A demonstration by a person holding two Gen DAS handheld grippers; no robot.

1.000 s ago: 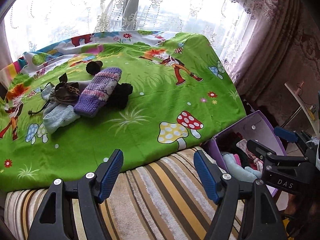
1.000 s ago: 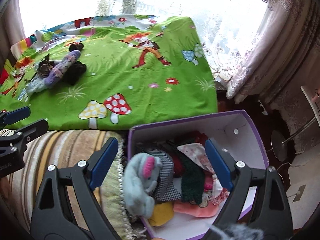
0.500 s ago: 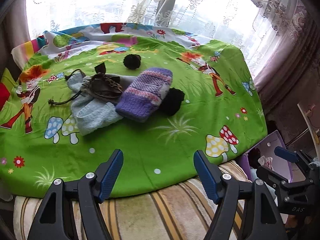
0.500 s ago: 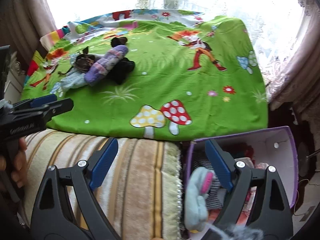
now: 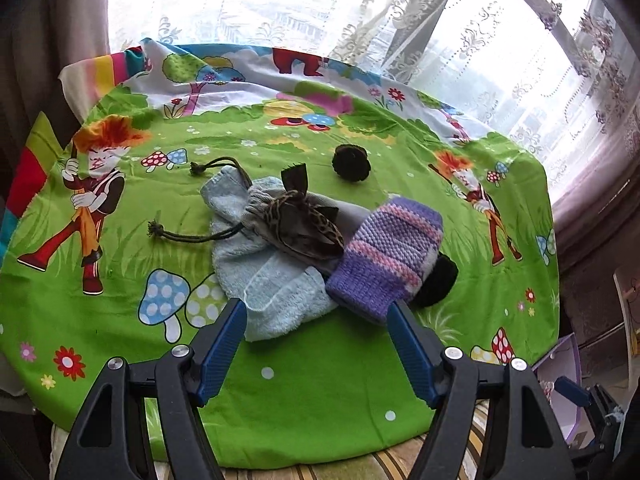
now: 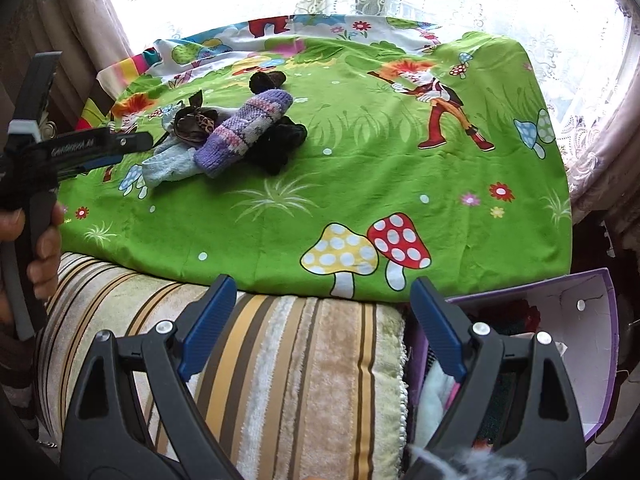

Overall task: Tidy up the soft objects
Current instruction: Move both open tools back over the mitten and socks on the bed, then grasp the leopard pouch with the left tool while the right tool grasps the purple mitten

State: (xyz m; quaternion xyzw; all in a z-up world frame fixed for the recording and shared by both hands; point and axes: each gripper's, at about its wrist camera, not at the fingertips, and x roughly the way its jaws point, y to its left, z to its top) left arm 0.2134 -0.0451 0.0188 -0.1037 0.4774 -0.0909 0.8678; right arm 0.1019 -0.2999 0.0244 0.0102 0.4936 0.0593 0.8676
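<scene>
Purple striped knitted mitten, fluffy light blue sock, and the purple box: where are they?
Purple striped knitted mitten point(image 5: 390, 256): left wrist view, middle of its knitted body.
Fluffy light blue sock point(image 5: 280, 300): left wrist view, near end.
Purple box point(image 6: 576, 320): right wrist view, white inner wall.

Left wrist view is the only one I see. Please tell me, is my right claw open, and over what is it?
Observer: The right claw is open and empty, over the striped cushion.
Operator: Where is the box from there?
Observer: The purple box stands beside the cushion, behind the claw's right finger.
Operator: Is it empty?
Observer: No. Soft things lie inside; a pale plush one shows near that finger.
</scene>
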